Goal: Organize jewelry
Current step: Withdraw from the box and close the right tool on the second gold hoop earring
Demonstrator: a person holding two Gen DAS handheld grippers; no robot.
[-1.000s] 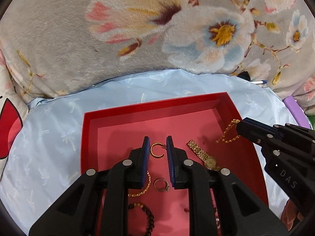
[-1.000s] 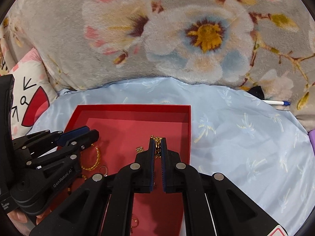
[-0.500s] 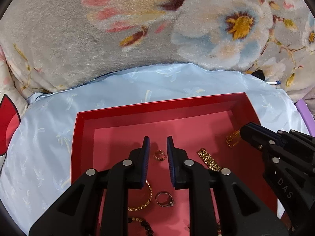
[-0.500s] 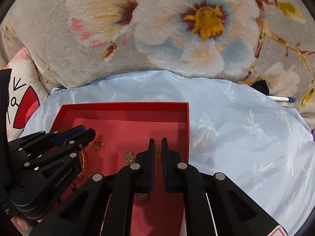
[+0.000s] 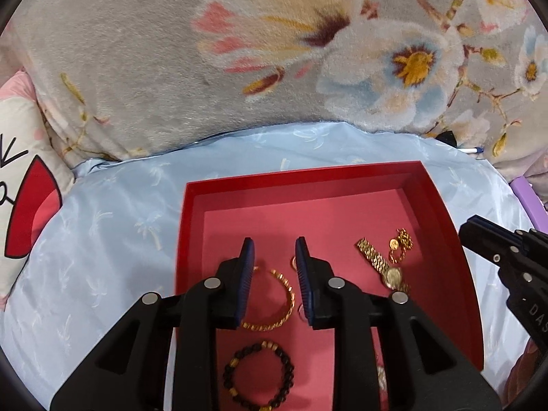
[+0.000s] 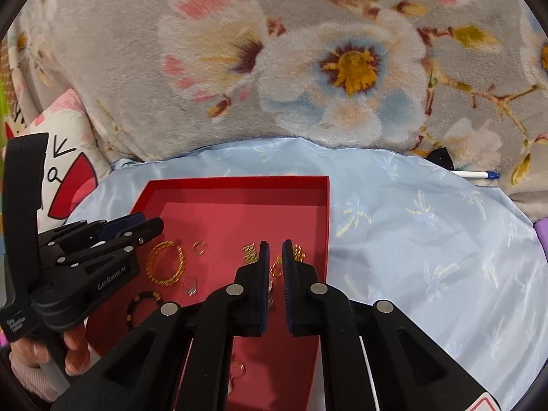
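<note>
Jewelry is seen spread across the pink floor of a red tray (image 5: pixel 445 212), which is set on a pale blue satin cloth (image 5: pixel 102 226) in front of a floral blanket (image 5: pixel 171 61). From the left wrist view, the left gripper (image 5: pixel 274 257) is held over the tray with its jaws apart and nothing between them; a gold bangle (image 5: pixel 284 308) is framed below the gap, and a beaded bracelet (image 5: pixel 260 373) lies nearer the camera. To the right, a gold watch (image 5: pixel 383 267) is shown touching a gold chain (image 5: pixel 400 243). The watch dial is hidden in the right wrist view, where the right gripper (image 6: pixel 274 257) is seen with jaws parted and empty above that chain. Only there are a silver ring (image 6: pixel 189 286), a small open hoop (image 6: pixel 198 247) and a white pen (image 6: pixel 474 174) on the blanket's edge picked out clearly.
</note>
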